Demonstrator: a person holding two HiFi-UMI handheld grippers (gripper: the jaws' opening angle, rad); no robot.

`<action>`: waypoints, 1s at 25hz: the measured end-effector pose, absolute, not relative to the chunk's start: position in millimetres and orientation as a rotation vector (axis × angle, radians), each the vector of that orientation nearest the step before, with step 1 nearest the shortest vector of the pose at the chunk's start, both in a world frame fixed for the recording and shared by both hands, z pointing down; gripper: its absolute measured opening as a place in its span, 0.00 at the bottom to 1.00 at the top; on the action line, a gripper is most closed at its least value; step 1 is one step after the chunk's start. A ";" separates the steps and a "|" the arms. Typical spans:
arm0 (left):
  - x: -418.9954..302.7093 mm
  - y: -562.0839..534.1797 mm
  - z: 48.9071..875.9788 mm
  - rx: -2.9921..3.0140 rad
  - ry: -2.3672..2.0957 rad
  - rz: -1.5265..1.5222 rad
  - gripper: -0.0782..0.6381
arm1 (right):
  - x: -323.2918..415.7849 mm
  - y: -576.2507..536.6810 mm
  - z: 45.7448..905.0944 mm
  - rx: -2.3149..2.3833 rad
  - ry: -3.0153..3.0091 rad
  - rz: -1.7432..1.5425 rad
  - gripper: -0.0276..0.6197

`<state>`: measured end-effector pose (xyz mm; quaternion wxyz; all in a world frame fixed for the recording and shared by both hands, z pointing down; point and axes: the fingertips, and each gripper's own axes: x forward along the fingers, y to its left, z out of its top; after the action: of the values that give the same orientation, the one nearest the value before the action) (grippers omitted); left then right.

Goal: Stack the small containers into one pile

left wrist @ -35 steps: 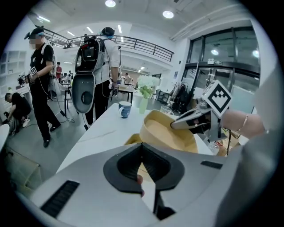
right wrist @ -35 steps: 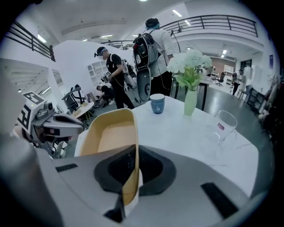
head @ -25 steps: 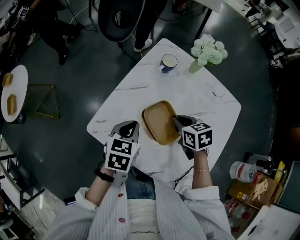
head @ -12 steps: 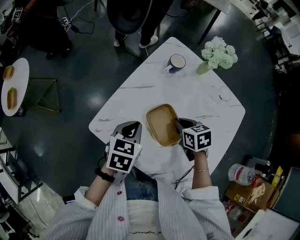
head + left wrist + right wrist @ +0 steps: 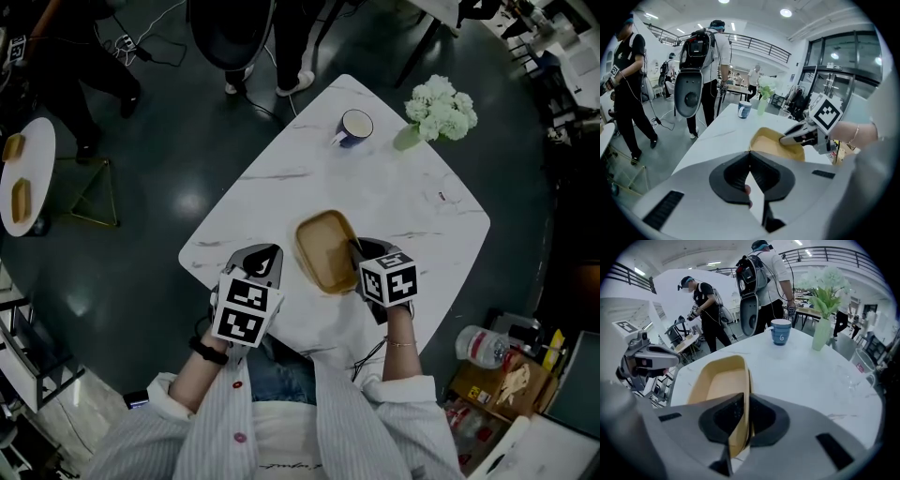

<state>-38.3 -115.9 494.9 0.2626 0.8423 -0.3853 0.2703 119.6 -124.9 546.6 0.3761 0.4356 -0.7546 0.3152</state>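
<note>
Masking near rim of container: right gripper.

The container is set on the table near its front edge. The mug and vase of flowers are parked at the far side, vase right of mug.

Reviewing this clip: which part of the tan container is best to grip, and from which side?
On the tan container, probably the thin side wall nearest the right claw, from above at a slant: the open top lets one jaw go inside, one outside. The claw sits so, jaws just eased open slightly, wall between them.
</note>
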 end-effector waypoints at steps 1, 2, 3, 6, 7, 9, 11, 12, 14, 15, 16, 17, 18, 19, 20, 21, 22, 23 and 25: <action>-39.1 -116.6 494.5 2.281 -1.040 0.730 0.13 | 118.6 -124.3 546.5 1.115 -1.928 0.803 0.08; -39.9 -117.2 494.1 2.284 -1.038 0.729 0.13 | 117.7 -123.4 546.4 1.116 -1.926 0.800 0.10; -40.7 -117.8 493.7 2.288 -1.035 0.728 0.13 | 116.8 -122.6 546.3 1.118 -1.923 0.797 0.11; -43.0 -120.4 492.6 2.300 -1.026 0.726 0.13 | 115.1 -122.2 545.2 1.134 -1.911 0.774 0.16; -43.8 -121.2 492.5 2.305 -1.021 0.726 0.13 | 115.3 -122.5 544.7 1.143 -1.904 0.761 0.18; -45.6 -122.6 492.5 2.315 -1.010 0.728 0.13 | 115.9 -123.2 543.5 1.168 -1.892 0.740 0.20; -47.8 -124.2 492.2 2.324 -0.999 0.732 0.13 | 116.7 -124.7 540.7 1.202 -1.888 0.727 0.20; -48.5 -125.3 491.7 2.329 -0.993 0.734 0.13 | 117.1 -125.3 539.0 1.218 -1.887 0.725 0.20; -49.2 -127.8 490.3 2.342 -0.980 0.736 0.13 | 117.5 -126.0 536.2 1.243 -1.884 0.728 0.20; -48.8 -129.0 489.5 2.349 -0.972 0.736 0.13 | 117.6 -126.2 535.1 1.252 -1.883 0.729 0.21; -48.1 -130.1 488.7 2.357 -0.965 0.735 0.13 | 117.6 -126.5 534.2 1.260 -1.881 0.730 0.21; -47.3 -131.1 488.0 2.364 -0.959 0.735 0.13 | 117.6 -126.6 533.3 1.266 -1.881 0.732 0.21; -46.4 -132.0 487.1 2.370 -0.954 0.735 0.13 | 117.4 -126.5 532.4 1.273 -1.881 0.734 0.21; -45.3 -132.6 486.0 2.376 -0.949 0.735 0.13 | 117.2 -126.1 531.0 1.281 -1.882 0.736 0.21; -43.9 -133.2 484.5 2.383 -0.943 0.734 0.13 | 117.2 -125.5 528.9 1.291 -1.883 0.737 0.21; -42.3 -133.5 482.5 2.389 -0.938 0.732 0.13 | 117.5 -124.8 526.2 1.303 -1.884 0.736 0.21; -40.4 -133.8 480.3 2.396 -0.933 0.730 0.13 | 117.8 -124.3 522.9 1.316 -1.887 0.735 0.21; -38.4 -134.1 478.0 2.404 -0.929 0.728 0.13 | 118.1 -124.1 519.2 1.330 -1.892 0.733 0.21; -33.9 -134.3 474.0 2.418 -0.923 0.723 0.13 | 118.6 -123.7 511.2 1.364 -1.908 0.735 0.21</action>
<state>-33.9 -134.3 474.0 0.2251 0.8767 -0.3347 0.2621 118.6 -123.7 511.2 0.3351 0.5228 -0.7315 0.2817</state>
